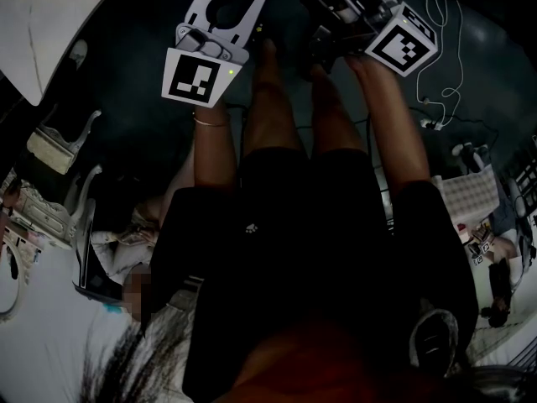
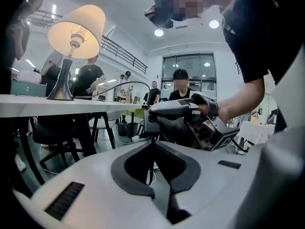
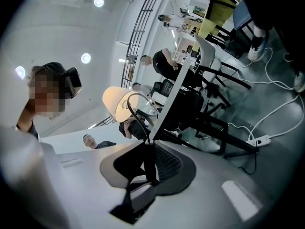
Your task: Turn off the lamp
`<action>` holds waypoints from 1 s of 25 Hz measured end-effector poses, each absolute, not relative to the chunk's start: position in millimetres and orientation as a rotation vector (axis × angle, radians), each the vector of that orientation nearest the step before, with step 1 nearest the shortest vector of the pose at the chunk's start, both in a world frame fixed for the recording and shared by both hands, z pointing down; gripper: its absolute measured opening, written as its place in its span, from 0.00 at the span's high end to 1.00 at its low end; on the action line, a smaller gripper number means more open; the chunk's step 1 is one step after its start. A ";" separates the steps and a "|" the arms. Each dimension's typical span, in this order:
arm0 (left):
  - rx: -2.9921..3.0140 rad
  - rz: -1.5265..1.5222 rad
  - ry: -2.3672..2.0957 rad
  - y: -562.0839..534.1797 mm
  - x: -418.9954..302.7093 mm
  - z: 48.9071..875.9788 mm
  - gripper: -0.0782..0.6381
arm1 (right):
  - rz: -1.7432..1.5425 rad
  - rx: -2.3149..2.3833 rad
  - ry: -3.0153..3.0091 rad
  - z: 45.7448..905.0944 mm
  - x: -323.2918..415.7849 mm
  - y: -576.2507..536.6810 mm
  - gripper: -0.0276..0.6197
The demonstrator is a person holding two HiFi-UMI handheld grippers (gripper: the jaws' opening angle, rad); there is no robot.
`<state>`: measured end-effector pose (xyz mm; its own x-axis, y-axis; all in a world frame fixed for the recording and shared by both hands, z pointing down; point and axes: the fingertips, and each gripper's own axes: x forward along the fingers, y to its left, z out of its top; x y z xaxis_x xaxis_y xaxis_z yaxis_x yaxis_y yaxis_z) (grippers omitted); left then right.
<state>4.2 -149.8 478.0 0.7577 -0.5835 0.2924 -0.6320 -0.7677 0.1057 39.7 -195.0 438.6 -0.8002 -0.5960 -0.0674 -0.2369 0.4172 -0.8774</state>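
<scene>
So the lit cream-shaded lamp [image 2: 76,30] sits on the white table [image 2: 47,106], up and left of the jaws. Its black switch block [image 2: 151,123] is clamped in the right gripper [image 3: 145,144], and the left gripper [image 2: 152,143], jaws closed, points at it from just below.

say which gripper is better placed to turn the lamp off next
Probably left: the right gripper is shut on the cord switch of the lit lamp, while the left gripper, shut, points right at it.

1 lit lamp [image 2: 76,32], 1 cord [image 3: 128,104], 1 table [image 2: 71,108], 2 grippers [image 2: 152,141] [image 3: 145,143].
</scene>
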 end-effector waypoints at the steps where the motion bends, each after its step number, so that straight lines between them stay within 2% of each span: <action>1: 2.758 0.357 -0.959 -149.2 4.3 478.2 0.86 | -1.337 -0.713 2.309 438.8 39.4 -194.9 0.86; 25: 2.740 0.325 -0.921 -147.0 8.2 476.3 0.86 | -1.316 -0.664 2.311 437.1 36.2 -192.3 0.85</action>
<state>8.2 -147.0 476.3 0.7774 -0.5627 0.2810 -0.6143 -0.7751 0.1476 36.2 -192.3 437.1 -0.8084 -0.5791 -0.1053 -0.2050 0.4448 -0.8719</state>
